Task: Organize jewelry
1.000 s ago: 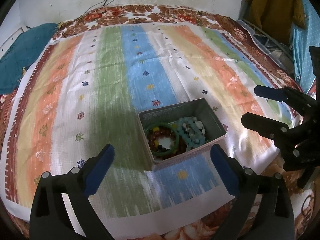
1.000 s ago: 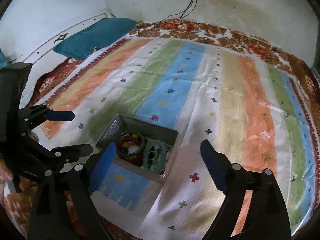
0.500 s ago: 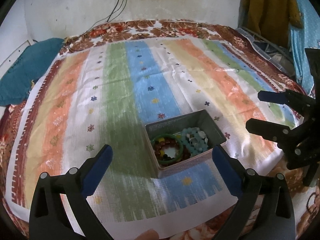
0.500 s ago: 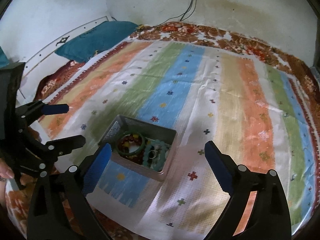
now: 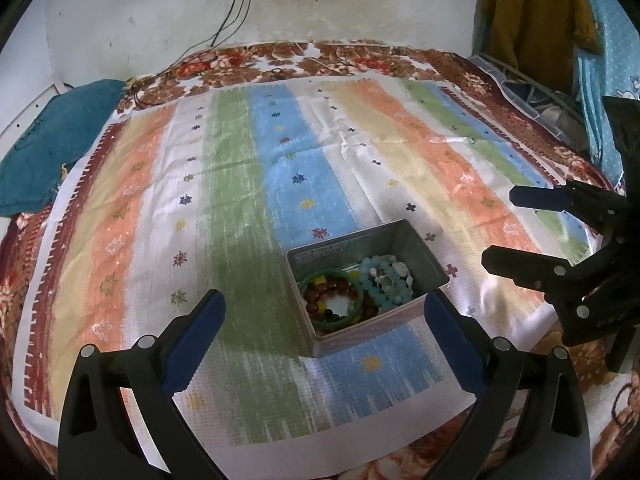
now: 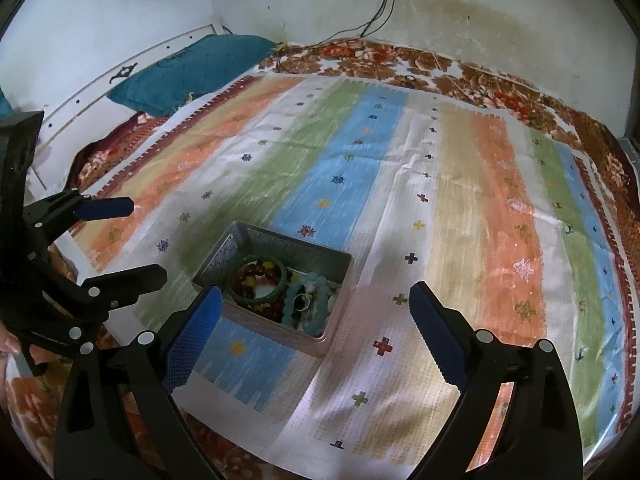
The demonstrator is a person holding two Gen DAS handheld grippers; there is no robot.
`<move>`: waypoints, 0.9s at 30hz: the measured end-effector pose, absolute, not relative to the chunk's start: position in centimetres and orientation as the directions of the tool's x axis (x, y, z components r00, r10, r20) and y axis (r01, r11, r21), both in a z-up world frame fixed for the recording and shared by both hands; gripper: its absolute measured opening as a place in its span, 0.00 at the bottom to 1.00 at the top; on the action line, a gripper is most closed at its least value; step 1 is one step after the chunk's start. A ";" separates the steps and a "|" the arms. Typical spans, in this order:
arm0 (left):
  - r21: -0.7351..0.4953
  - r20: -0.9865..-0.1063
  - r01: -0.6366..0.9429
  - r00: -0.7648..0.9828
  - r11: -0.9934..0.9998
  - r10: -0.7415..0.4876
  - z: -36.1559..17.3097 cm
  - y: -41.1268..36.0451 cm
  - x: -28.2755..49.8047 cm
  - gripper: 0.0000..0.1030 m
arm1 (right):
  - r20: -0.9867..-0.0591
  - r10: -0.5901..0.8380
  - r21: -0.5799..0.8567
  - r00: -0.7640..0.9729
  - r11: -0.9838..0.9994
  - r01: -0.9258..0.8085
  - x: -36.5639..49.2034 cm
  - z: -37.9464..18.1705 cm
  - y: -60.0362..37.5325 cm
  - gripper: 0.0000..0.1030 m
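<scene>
A grey metal tin (image 5: 424, 248) (image 6: 280, 240) stands on the striped cloth near its front edge. Inside it lie a green bangle (image 5: 332, 324) (image 6: 260, 302), a red-brown bead bracelet (image 5: 320, 290) (image 6: 256, 270), a pale blue bead bracelet (image 5: 384, 296) (image 6: 316, 320) and a silver ring (image 5: 386, 279) (image 6: 302, 301). My left gripper (image 5: 324, 300) (image 6: 144, 240) hovers open just in front of the tin, nothing between its fingers. My right gripper (image 6: 315, 292) (image 5: 502, 227) is open wide to the tin's right, also holding nothing.
The striped cloth (image 5: 280, 160) covers a floral blanket (image 5: 360, 60) on a bed against a white wall. A teal pillow (image 6: 192, 68) lies at the far left. Cables (image 5: 236, 12) hang from a wall socket. Clothes (image 5: 532, 20) hang at the far right.
The left wrist view has tilted upward, showing more wall and the socket, and the tin sits lower in it. The right gripper's jaws have spread slightly wider. The tin has not moved.
</scene>
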State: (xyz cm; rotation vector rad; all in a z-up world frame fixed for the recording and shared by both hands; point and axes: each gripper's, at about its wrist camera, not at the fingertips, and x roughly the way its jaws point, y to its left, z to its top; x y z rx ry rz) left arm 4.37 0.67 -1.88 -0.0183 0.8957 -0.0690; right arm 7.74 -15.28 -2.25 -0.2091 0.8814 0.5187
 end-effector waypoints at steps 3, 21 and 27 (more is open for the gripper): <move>0.027 -0.768 0.044 0.641 0.999 -0.008 -1.6 -0.1 4.2 0.95 | -0.794 0.340 0.049 0.504 0.862 -0.505 8.2 -2.7 -15.5 0.94; 0.006 -0.770 0.069 0.637 0.998 -0.040 -1.7 -0.2 4.4 0.95 | -0.809 0.338 0.067 0.481 0.865 -0.497 8.5 -3.0 -15.5 0.95; 0.002 -0.781 0.080 0.623 0.997 -0.049 -2.1 -0.2 4.6 0.95 | -0.810 0.336 0.065 0.480 0.866 -0.496 8.6 -3.0 -15.5 0.95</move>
